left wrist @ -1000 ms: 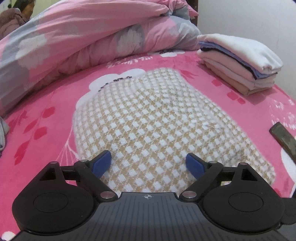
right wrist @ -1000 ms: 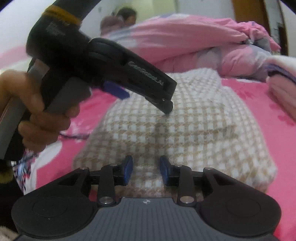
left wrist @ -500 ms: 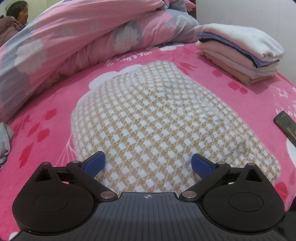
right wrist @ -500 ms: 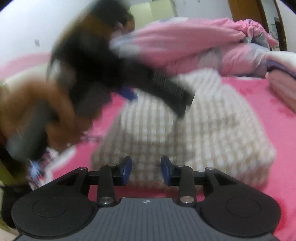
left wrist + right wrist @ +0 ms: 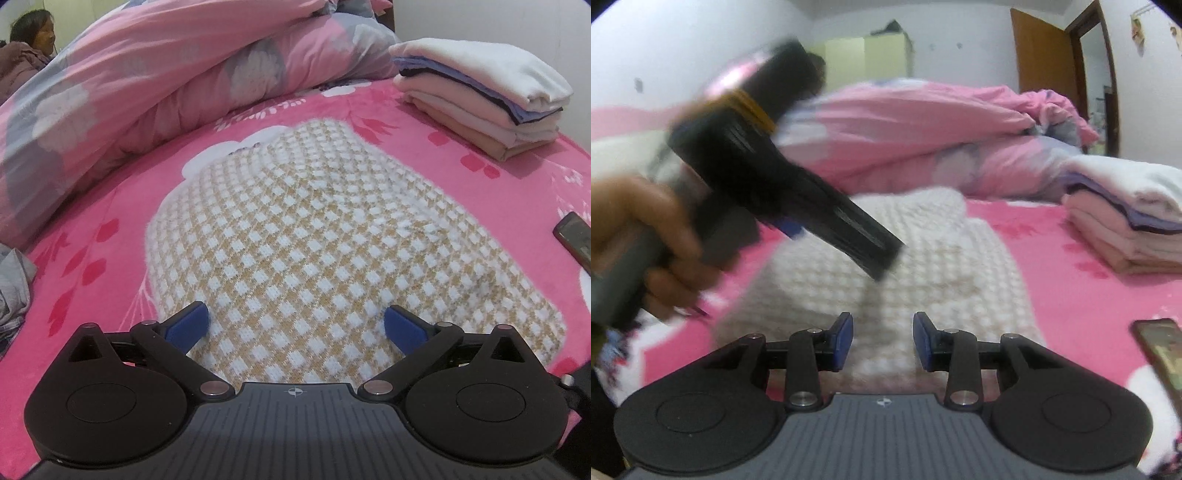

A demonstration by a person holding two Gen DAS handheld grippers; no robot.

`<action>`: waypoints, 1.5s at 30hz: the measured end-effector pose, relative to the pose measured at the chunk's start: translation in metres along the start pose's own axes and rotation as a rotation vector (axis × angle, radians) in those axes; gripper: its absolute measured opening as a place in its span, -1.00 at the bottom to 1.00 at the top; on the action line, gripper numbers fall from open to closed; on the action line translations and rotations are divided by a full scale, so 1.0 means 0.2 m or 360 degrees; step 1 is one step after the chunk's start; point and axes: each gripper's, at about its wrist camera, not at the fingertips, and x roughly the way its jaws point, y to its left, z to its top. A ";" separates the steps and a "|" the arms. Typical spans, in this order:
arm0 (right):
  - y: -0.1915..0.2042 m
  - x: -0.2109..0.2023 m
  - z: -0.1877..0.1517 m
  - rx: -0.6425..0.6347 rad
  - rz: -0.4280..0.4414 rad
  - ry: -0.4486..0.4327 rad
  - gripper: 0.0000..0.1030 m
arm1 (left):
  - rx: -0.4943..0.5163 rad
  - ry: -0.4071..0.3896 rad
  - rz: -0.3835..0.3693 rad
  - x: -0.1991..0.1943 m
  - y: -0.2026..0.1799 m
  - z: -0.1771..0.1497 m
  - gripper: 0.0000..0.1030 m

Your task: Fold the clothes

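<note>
Your left claw point(image 5: 293, 326), jaws just opened wide and holding nothing, sits over the near edge of the folded checked sweater point(image 5: 332, 243); your right claw point(image 5: 882, 341) stands half-open, also holding nothing, in front of it.

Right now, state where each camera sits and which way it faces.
Left wrist: on the left hand-held gripper, angled down over the checked knit; blue pads wide open.
Right wrist: on the right hand-held gripper, looking lower across the bed; left hand in view.
Shared: knit, folded stack, quilt, phone.
</note>
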 end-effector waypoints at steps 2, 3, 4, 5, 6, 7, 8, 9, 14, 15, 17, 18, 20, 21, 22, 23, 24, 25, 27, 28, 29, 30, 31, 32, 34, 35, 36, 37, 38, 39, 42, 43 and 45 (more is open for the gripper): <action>-0.02 0.05 -0.04 0.0021 -0.0011 0.0047 -0.25 | 0.0012 0.0000 0.0010 0.00 0.00 0.00 0.99; -0.04 0.07 -0.06 0.0043 -0.0002 0.0043 -0.25 | 0.0017 -0.0001 0.0016 0.00 -0.01 -0.01 1.00; -0.05 0.08 -0.07 0.0064 0.0006 0.0039 -0.25 | 0.0019 -0.0001 0.0020 0.00 -0.01 -0.01 0.99; -0.06 0.08 -0.08 0.0074 0.0014 0.0038 -0.25 | 0.0018 0.0000 0.0022 0.00 -0.01 -0.01 0.99; -0.06 0.08 -0.08 0.0084 0.0021 0.0038 -0.25 | 0.0018 0.0002 0.0025 0.00 -0.01 -0.01 1.00; -0.07 0.09 -0.08 0.0094 0.0028 0.0037 -0.25 | 0.0018 0.0004 0.0028 0.00 -0.01 -0.01 1.00; -0.08 0.09 -0.09 0.0104 0.0036 0.0036 -0.25 | 0.0018 0.0006 0.0032 0.00 -0.02 -0.01 1.00; -0.09 0.09 -0.09 0.0114 0.0043 0.0035 -0.25 | 0.0018 0.0007 0.0036 0.00 -0.02 -0.01 1.00; -0.07 0.03 -0.12 0.0143 0.0066 0.0023 -0.24 | 0.0024 0.0012 0.0062 0.00 -0.03 0.00 1.00; -0.07 0.03 -0.12 0.0151 0.0071 0.0023 -0.24 | 0.0026 0.0013 0.0070 0.00 -0.04 0.00 1.00; -0.07 0.02 -0.13 0.0168 0.0081 0.0023 -0.24 | 0.0031 0.0016 0.0083 0.00 -0.05 0.00 1.00; -0.07 0.01 -0.13 0.0175 0.0086 0.0022 -0.23 | 0.0033 0.0017 0.0090 0.00 -0.05 0.00 1.00; -0.08 0.02 -0.13 0.0175 0.0090 0.0020 -0.23 | 0.0040 0.0018 0.0105 0.00 -0.06 0.00 1.00; -0.08 0.02 -0.13 0.0172 0.0090 0.0020 -0.22 | 0.0042 0.0017 0.0112 0.00 -0.06 0.00 1.00; -0.08 0.02 -0.13 0.0169 0.0089 0.0020 -0.22 | 0.0042 0.0017 0.0118 0.00 -0.07 0.00 1.00; -0.08 0.02 -0.13 0.0166 0.0088 0.0020 -0.22 | 0.0042 0.0018 0.0122 0.00 -0.07 -0.01 1.00; -0.08 0.02 -0.13 0.0166 0.0089 0.0021 -0.22 | 0.0041 0.0019 0.0126 0.00 -0.07 -0.01 1.00; -0.08 0.02 -0.13 0.0169 0.0090 0.0021 -0.22 | 0.0040 0.0021 0.0128 0.00 -0.07 -0.01 1.00; -0.08 0.03 -0.13 0.0172 0.0092 0.0023 -0.22 | 0.0038 0.0024 0.0130 0.00 -0.08 -0.01 1.00; -0.08 0.03 -0.13 0.0172 0.0091 0.0025 -0.22 | 0.0037 0.0025 0.0130 0.00 -0.08 -0.01 1.00; -0.08 0.03 -0.13 0.0172 0.0091 0.0027 -0.22 | 0.0036 0.0026 0.0131 0.00 -0.08 -0.01 1.00; -0.08 0.03 -0.13 0.0172 0.0091 0.0029 -0.21 | 0.0036 0.0026 0.0132 -0.01 -0.08 -0.01 1.00; -0.07 0.03 -0.13 0.0171 0.0091 0.0032 -0.21 | 0.0037 0.0024 0.0133 -0.01 -0.08 -0.01 1.00; -0.07 0.03 -0.13 0.0171 0.0091 0.0032 -0.21 | 0.0038 0.0024 0.0132 -0.01 -0.08 -0.01 1.00; -0.07 0.02 -0.13 0.0172 0.0091 0.0031 -0.21 | 0.0035 0.0026 0.0128 -0.01 -0.08 -0.02 1.00; -0.07 0.02 -0.13 0.0173 0.0092 0.0029 -0.21 | 0.0032 0.0028 0.0125 -0.01 -0.07 -0.02 1.00; -0.07 0.02 -0.13 0.0174 0.0094 0.0028 -0.21 | 0.0029 0.0031 0.0124 -0.01 -0.07 -0.01 1.00; -0.07 0.02 -0.13 0.0175 0.0096 0.0027 -0.21 | 0.0026 0.0034 0.0124 -0.01 -0.07 -0.01 1.00; -0.07 0.02 -0.13 0.0177 0.0099 0.0026 -0.21 | 0.0021 0.0037 0.0124 -0.01 -0.07 -0.01 1.00; -0.08 0.02 -0.13 0.0177 0.0101 0.0025 -0.21 | 0.0015 0.0040 0.0124 -0.01 -0.07 -0.01 1.00; -0.08 0.02 -0.13 0.0181 0.0106 0.0022 -0.20 | -0.0005 0.0046 0.0122 -0.01 -0.07 -0.01 1.00; -0.08 0.02 -0.13 0.0182 0.0106 0.0021 -0.20 | -0.0012 0.0044 0.0119 -0.01 -0.07 -0.01 1.00; -0.08 0.02 -0.13 0.0183 0.0107 0.0018 -0.20 | -0.0011 0.0040 0.0113 -0.02 -0.07 -0.01 1.00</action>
